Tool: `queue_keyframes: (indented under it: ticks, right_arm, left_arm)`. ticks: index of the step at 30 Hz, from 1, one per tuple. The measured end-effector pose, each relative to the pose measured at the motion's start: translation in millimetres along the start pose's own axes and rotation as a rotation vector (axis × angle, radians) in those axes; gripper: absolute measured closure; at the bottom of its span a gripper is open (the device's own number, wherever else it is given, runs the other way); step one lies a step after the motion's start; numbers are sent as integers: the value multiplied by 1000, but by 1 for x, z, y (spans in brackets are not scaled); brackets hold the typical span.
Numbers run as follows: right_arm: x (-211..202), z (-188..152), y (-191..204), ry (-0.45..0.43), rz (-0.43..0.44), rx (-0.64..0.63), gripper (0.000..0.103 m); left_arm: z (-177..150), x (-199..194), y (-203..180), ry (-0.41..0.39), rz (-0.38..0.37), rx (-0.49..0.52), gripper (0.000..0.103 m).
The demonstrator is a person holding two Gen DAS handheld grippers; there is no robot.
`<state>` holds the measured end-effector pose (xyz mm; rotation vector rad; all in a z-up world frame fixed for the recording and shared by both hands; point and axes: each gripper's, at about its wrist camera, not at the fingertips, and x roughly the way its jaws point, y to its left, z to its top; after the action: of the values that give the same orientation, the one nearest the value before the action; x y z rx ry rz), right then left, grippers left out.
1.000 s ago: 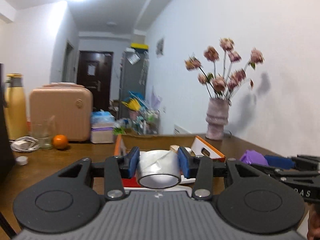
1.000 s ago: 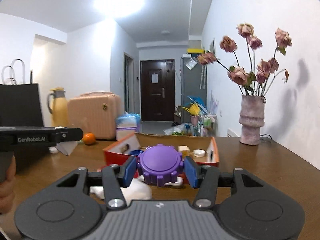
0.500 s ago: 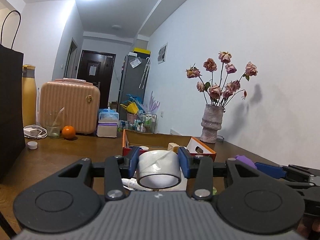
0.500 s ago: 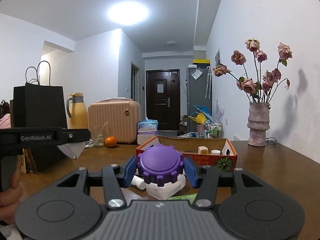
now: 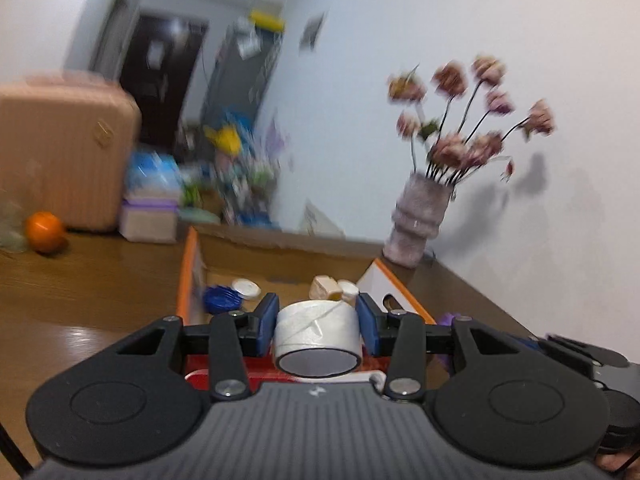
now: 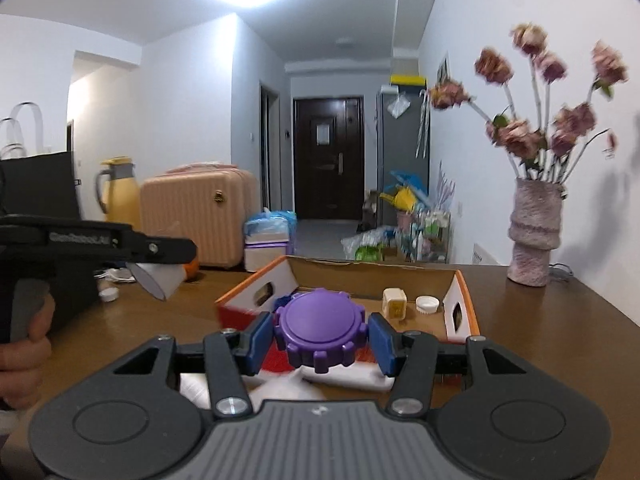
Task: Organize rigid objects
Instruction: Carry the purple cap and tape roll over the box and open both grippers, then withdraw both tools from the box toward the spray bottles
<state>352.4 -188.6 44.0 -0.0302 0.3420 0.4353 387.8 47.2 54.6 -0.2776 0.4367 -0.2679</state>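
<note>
My left gripper [image 5: 317, 330] is shut on a white tape roll [image 5: 316, 338], held just before the near wall of an orange-rimmed cardboard box [image 5: 280, 252]. In that box lie a blue lid [image 5: 222, 299], a white cap [image 5: 246, 288] and a beige cube [image 5: 325, 287]. In the right wrist view my right gripper [image 6: 323, 334] is shut on a purple toothed lid [image 6: 320, 330], in front of the same box [image 6: 368, 276]. The left gripper [image 6: 160, 258] shows at the left edge there with the tape roll [image 6: 158, 278], held by a hand [image 6: 24, 344].
A vase of dried roses [image 6: 534, 236] stands on the brown table [image 6: 560, 312] at the right, near the wall. A pink suitcase [image 6: 196, 218], a yellow jug [image 6: 116, 188], a black bag [image 6: 38, 184] and an orange [image 5: 45, 232] stand at the left. White items [image 6: 352, 378] lie before the box.
Both grippers have moved forward toward the box, which now looks nearer and larger. The left view has swung and tilted and is blurred. Both grips are unchanged.
</note>
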Motion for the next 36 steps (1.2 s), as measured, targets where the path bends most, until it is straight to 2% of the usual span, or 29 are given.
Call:
queue_keyframes:
  ticks: [4,8,9,12,15,19,25,26,28,33,36]
  right_arm:
    - [86,40,-27,84,25,15,52]
    - [173,63,-52,180,32,82,52]
    - [194,67,-56,200,32,87,51]
    - [245,73,-70,241,0,143,50]
    - [272,70,-82,262,-13,172,47]
    - [281,62,-90,257,-15,182,41]
    - [276,56,-94,287,-24,155,37]
    - [273,56,-94,291,-26,145,37]
    - [262,60,-91,294,-32,114,36]
    - [222,78,-85,274,-37,63,29]
    - [193,88,-80,262,-40,33,27]
  left_arm:
    - [33,96,22,167,14,-47,60]
    - [46,166,41,281,60,-90,60]
    - [48,182,50,304,103,-125,60]
    - [47,215,71,376,114,-247,54]
    - [44,230,84,393,112,-289,45]
    - [42,234,96,395,70,-313,34]
    - [57,218,88,358,64,-237,30]
    - [60,212,86,355,80,-215,23]
    - [64,199,81,331,104,-171,16]
    - [69,161,75,346,125,-121,15]
    - [75,132,64,340,132,-56,11]
